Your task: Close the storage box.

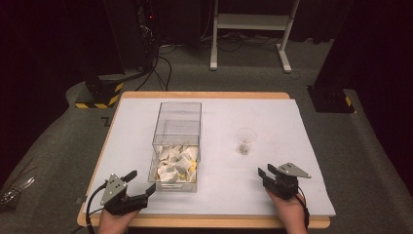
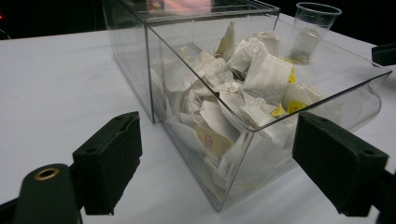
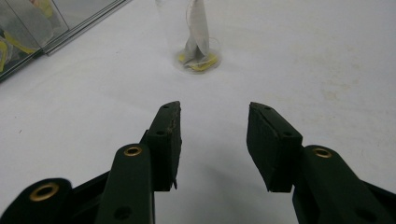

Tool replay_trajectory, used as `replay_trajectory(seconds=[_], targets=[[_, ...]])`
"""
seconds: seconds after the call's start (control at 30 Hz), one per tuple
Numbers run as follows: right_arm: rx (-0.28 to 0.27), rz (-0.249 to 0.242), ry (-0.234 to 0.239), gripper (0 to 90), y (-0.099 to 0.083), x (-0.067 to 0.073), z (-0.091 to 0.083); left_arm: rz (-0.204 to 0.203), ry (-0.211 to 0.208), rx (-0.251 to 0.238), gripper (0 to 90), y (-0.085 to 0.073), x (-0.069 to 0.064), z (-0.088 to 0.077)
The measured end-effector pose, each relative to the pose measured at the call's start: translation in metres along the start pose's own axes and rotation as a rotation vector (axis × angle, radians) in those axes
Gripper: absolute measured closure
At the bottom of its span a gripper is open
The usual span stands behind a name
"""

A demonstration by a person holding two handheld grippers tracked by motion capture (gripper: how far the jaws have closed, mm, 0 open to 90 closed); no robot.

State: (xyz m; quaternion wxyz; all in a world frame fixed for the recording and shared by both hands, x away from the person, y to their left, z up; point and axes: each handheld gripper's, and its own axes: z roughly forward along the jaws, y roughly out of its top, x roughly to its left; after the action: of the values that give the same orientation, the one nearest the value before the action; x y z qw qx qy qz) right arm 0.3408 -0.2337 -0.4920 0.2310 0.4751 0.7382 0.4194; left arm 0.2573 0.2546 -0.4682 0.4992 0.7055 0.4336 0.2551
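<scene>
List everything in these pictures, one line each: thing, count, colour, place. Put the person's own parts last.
Table: one, white top with a wooden edge, centre of the high view.
Clear box: one, transparent, left of centre on the table, open at the near end.
Tea bags: a heap, too many to count, white with some yellow tags, in the near part of the clear box.
Plastic cup: one, clear, right of the box, holding one tea bag.
White stand: one, on the floor beyond the table.
Left gripper: one, black, near-left table edge, jaws open toward the box.
Right gripper: one, black, near-right, jaws open, nothing between them.
Hands: two, at the bottom edge.
</scene>
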Motion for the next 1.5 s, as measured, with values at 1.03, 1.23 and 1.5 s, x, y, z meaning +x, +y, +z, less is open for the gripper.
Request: replay_trajectory(seconds=[1.03, 1.23, 1.5], targets=[[0.006, -0.021, -0.014, 49.8, 0.003, 0.004, 0.001, 0.039, -0.038, -0.009, 47.9, -0.005, -0.015, 0.014], [0.003, -0.020, -0.012, 49.7, 0.002, 0.001, 0.000, 0.048, -0.027, -0.001, 46.4, -0.005, -0.016, 0.018], [0.003, -0.024, -0.006, 49.3, 0.003, 0.004, 0.001, 0.045, -0.024, -0.002, 51.0, -0.006, -0.015, 0.018]])
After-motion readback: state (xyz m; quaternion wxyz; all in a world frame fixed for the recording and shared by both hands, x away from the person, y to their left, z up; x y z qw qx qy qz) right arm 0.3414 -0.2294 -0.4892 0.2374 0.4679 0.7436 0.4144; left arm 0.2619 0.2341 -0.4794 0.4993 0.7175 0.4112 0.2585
